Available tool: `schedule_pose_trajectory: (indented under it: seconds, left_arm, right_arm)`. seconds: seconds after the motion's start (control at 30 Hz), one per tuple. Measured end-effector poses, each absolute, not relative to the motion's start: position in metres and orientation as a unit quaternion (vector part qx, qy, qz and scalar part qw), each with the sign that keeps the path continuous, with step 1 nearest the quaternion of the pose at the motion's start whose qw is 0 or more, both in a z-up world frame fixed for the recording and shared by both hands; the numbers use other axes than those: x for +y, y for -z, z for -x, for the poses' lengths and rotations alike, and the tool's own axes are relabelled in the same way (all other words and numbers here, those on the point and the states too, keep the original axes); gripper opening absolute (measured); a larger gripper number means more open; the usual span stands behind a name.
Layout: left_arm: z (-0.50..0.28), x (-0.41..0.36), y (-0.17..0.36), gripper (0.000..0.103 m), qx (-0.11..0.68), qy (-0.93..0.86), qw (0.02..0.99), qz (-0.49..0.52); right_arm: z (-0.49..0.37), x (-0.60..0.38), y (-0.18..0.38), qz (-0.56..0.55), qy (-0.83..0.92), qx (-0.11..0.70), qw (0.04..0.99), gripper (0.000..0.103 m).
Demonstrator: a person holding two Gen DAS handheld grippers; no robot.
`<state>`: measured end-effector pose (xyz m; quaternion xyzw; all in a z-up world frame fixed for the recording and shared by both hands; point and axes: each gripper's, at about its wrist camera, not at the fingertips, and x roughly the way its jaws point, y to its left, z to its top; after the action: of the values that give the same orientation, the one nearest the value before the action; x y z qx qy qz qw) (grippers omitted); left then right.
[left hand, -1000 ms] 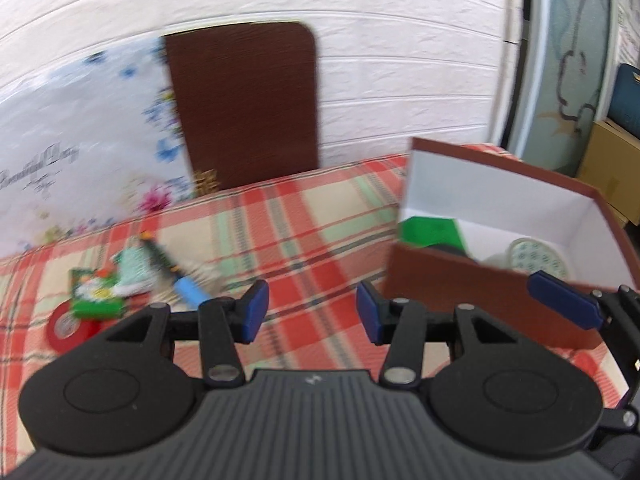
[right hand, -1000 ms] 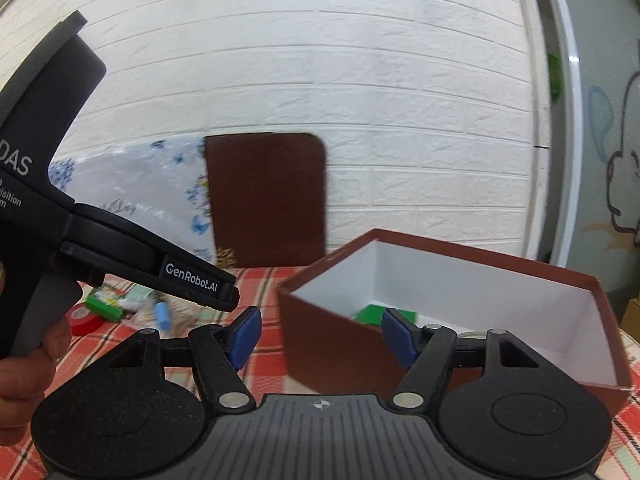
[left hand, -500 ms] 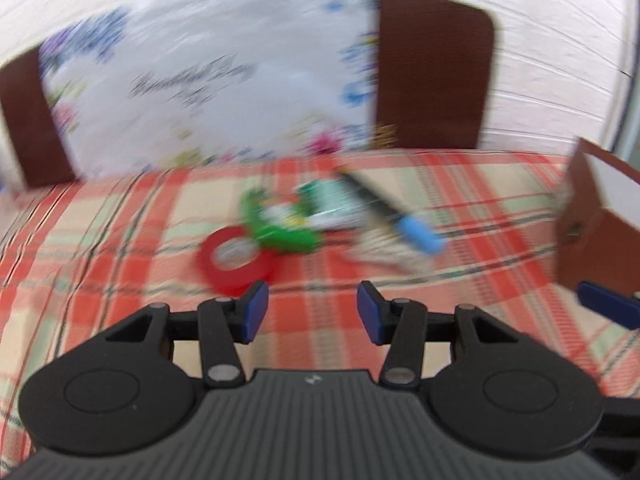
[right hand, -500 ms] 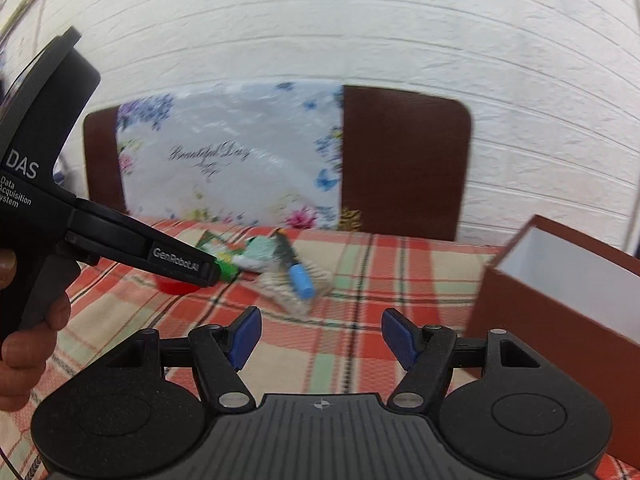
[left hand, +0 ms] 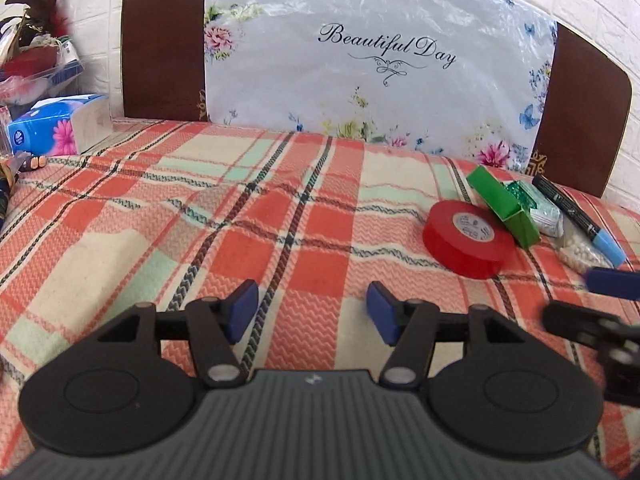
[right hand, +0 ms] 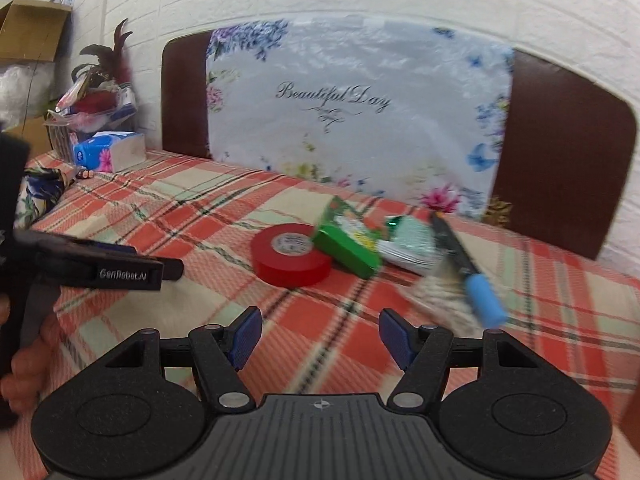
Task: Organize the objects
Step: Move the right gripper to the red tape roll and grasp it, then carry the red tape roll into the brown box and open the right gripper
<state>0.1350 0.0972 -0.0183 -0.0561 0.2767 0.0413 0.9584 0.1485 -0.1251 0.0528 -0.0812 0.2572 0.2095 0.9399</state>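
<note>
A small pile lies on the plaid cloth (left hand: 200,220): a red tape roll (left hand: 466,240) (right hand: 292,256), a green box (left hand: 504,204) (right hand: 348,244), a silver-green packet (left hand: 540,208) (right hand: 412,244), a black marker with a blue cap (left hand: 576,212) (right hand: 464,264) and a clear bag of white beads (left hand: 580,252) (right hand: 444,300). My left gripper (left hand: 312,306) hovers over bare cloth left of the pile, its jaws opening with nothing between them. My right gripper (right hand: 320,332) faces the pile from just short of it, jaws closing slightly, empty. One right fingertip (left hand: 612,282) shows in the left wrist view.
A floral plastic-wrapped board (left hand: 380,60) leans on a brown chair back (left hand: 160,40) behind the table. A blue tissue pack (left hand: 48,128), a basket of clutter (right hand: 92,108) and a folded floral umbrella (right hand: 40,196) sit at the far left.
Both views swung left, away from the brown box, which has left the frames, and dropped toward the pile on the cloth. The left jaws stand wider than before.
</note>
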Motion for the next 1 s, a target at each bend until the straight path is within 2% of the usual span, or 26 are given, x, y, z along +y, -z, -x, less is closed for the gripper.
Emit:
schedule_pose_trajectory:
  seconds: [0.2,0.3,0.53,1.0]
  left_arm:
    - [-0.135,0.098,0.020,0.063,0.269,-0.037,0.960,0.067]
    - [-0.135,0.099,0.021,0.063,0.267,-0.036,0.960,0.069]
    - [-0.135,0.099,0.022,0.063,0.268,-0.036,0.960,0.066]
    - [-0.138,0.084,0.021,0.066,0.279,-0.049,0.959,0.017]
  right_arm:
    - [-0.182,-0.096,-0.031,0.098,-0.224,0.276,0.929,0.066]
    - [-0.200,-0.088,-0.034,0.101,-0.233,0.273,0.928,0.075]
    - [-0.212,-0.084,-0.033,0.105,-0.243,0.273,0.925,0.072]
    - [-0.102,-0.176,-0.030,0.072,-0.192,0.293,0.934,0.072]
